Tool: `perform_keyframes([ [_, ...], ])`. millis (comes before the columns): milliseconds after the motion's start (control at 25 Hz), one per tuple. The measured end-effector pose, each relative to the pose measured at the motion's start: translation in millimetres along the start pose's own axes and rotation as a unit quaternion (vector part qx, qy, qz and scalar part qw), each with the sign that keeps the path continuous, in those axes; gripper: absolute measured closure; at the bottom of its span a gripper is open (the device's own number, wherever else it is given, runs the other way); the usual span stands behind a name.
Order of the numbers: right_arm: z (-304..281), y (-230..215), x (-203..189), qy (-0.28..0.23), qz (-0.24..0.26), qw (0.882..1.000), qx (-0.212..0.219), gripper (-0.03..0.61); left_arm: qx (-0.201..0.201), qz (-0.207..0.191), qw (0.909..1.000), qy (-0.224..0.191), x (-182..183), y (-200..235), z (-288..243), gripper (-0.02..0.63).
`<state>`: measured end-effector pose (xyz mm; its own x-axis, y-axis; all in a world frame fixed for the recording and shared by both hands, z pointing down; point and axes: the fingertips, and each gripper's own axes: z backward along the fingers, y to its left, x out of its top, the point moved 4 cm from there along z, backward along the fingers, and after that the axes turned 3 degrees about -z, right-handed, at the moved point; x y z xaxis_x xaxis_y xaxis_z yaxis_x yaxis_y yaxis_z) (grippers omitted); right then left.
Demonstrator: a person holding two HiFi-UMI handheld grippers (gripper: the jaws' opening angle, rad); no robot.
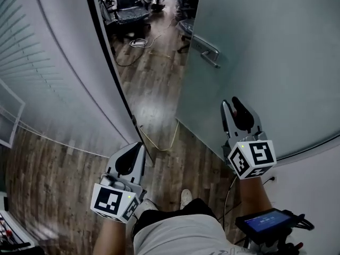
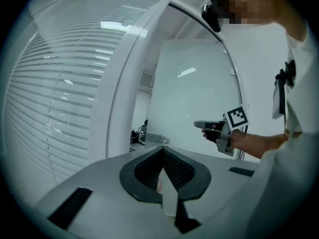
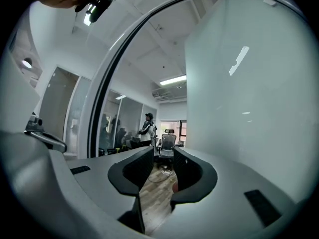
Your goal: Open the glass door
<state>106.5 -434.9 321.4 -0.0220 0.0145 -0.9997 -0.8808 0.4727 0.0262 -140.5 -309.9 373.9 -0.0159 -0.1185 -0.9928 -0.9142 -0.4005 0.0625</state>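
The frosted glass door (image 1: 265, 62) stands swung open on the right of the doorway, its metal lever handle (image 1: 206, 51) on the face toward me. My right gripper (image 1: 231, 104) is held up in front of the door's lower part, well short of the handle. Its jaws are open with nothing between them; in the right gripper view (image 3: 163, 151) I look between them into the room, with the door panel (image 3: 249, 83) at the right. My left gripper (image 1: 139, 146) is lower, by the dark door frame (image 1: 114, 73), with its jaws shut and empty (image 2: 162, 149). It sees the handle (image 2: 157, 138) and the right gripper (image 2: 199, 125).
A frosted, striped glass wall (image 1: 53, 62) runs along the left. Beyond the doorway are office chairs (image 1: 127, 7), cables on the wood floor (image 1: 141, 42), and a person standing far off (image 3: 147, 126). A yellow cord (image 1: 159, 139) lies at the threshold. A small screen device (image 1: 265, 222) hangs at my right hip.
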Motion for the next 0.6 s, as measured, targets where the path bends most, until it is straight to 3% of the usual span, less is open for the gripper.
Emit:
perform_keyframes([
  [120, 52, 18, -33, -0.008, -0.013, 1.0, -0.013, 0.457, -0.024, -0.037, 0.999, -0.008, -27, -20, 19, 0.615],
  [200, 91, 58, -54, -0.011, -0.018, 1.0, -0.022, 0.471, -0.04, -0.047, 0.998, -0.016, -49, -19, 57, 0.615],
  [280, 112, 104, -47, -0.009, -0.012, 0.999, -0.029, 0.502, -0.05, -0.046, 0.9974, -0.023, -46, -3, 93, 0.614],
  [440, 120, 151, 8, -0.01, -0.002, 1.0, -0.019, 0.553, -0.06, -0.027, 0.9974, -0.03, 1, 25, 111, 0.614],
  [600, 152, 160, -19, -0.023, 0.01, 1.0, -0.004, 0.575, -0.061, -0.025, 0.9974, -0.031, -24, 8, 113, 0.614],
])
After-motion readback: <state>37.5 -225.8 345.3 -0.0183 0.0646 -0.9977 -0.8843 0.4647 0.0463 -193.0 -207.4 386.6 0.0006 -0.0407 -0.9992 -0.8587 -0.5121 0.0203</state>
